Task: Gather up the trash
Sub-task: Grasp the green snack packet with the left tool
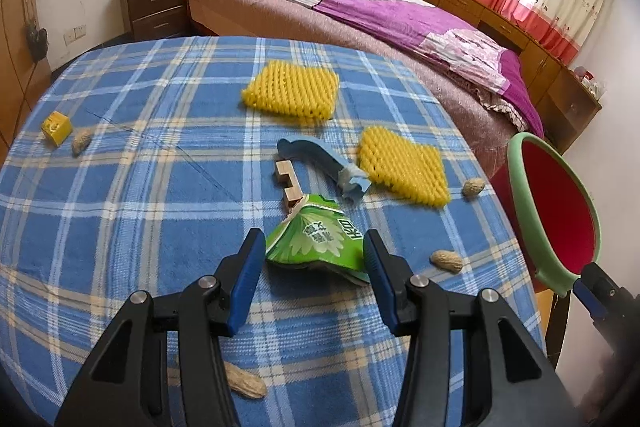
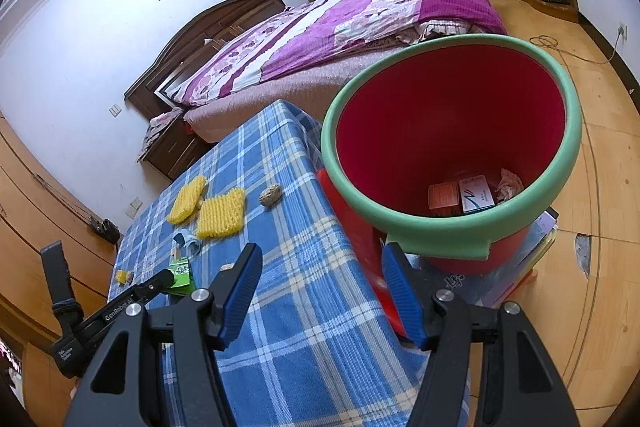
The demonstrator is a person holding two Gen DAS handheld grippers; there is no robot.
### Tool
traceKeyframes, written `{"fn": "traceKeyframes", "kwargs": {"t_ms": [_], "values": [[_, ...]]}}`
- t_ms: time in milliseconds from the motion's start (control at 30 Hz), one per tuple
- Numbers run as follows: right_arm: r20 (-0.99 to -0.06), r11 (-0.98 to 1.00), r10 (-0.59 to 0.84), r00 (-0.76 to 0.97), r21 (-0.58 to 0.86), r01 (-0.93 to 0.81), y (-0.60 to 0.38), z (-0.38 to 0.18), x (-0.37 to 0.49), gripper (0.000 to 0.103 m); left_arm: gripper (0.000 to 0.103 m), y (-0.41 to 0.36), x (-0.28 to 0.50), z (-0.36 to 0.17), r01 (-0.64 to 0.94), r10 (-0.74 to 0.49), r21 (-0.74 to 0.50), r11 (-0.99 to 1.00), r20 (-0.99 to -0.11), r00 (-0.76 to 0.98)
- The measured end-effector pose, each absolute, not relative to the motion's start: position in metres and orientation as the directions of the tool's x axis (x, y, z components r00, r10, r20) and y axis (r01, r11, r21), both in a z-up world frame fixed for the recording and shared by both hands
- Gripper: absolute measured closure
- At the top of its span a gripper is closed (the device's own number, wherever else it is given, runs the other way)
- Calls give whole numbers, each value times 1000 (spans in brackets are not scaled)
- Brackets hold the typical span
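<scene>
In the left wrist view, a small yellow plastic cube (image 1: 56, 127) sits at the far left edge of the blue plaid tablecloth (image 1: 120, 227), with a tan peanut shell (image 1: 81, 141) just beside it. Lower centre, the left gripper (image 1: 311, 247) has its blue-padded fingers (image 1: 247, 267) spread wide on either side of a crumpled green snack wrapper (image 1: 316, 243), gripping nothing. Just above the wrapper lie a pale wooden notched block (image 1: 287, 183) and a torn blue foam piece (image 1: 324, 163). Two yellow foam mesh sleeves (image 1: 292, 93) lie in the upper centre and to the right. At the right edge stands the red plastic bucket with a green rim (image 1: 556, 215).

In the right wrist view, the right gripper (image 2: 320, 279) is wide open and empty, low in the frame, with the bucket's rim (image 2: 440, 227) just above its right finger; small cartons lie inside.
</scene>
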State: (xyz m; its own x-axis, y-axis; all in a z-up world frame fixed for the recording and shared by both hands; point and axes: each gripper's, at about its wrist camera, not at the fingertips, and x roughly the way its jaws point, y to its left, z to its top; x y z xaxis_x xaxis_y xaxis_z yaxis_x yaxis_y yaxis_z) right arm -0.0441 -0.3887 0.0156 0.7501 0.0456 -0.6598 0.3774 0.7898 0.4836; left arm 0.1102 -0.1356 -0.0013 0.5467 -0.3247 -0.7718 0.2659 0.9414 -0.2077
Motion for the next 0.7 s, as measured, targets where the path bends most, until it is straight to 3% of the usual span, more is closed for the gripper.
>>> {"fn": "traceKeyframes", "kwargs": {"t_ms": [467, 567, 633, 700], "values": [[-675, 785, 64, 735, 489, 380, -388, 7, -38, 38, 52, -142, 115, -10, 274, -288, -155, 949, -778, 558], [-674, 787, 67, 735, 488, 376, -387, 8, -38, 38, 46, -145, 113, -10, 277, -258, -112, 954, -780, 570], [-674, 786, 71, 735, 491, 375, -386, 8, -38, 38, 37, -146, 116, -14, 272, -229, -81, 959, -787, 572], [-673, 787, 73, 736, 492, 372, -386, 9, -38, 38, 37, -146, 119, -18, 260, -208, -66, 963, -798, 565]]}}
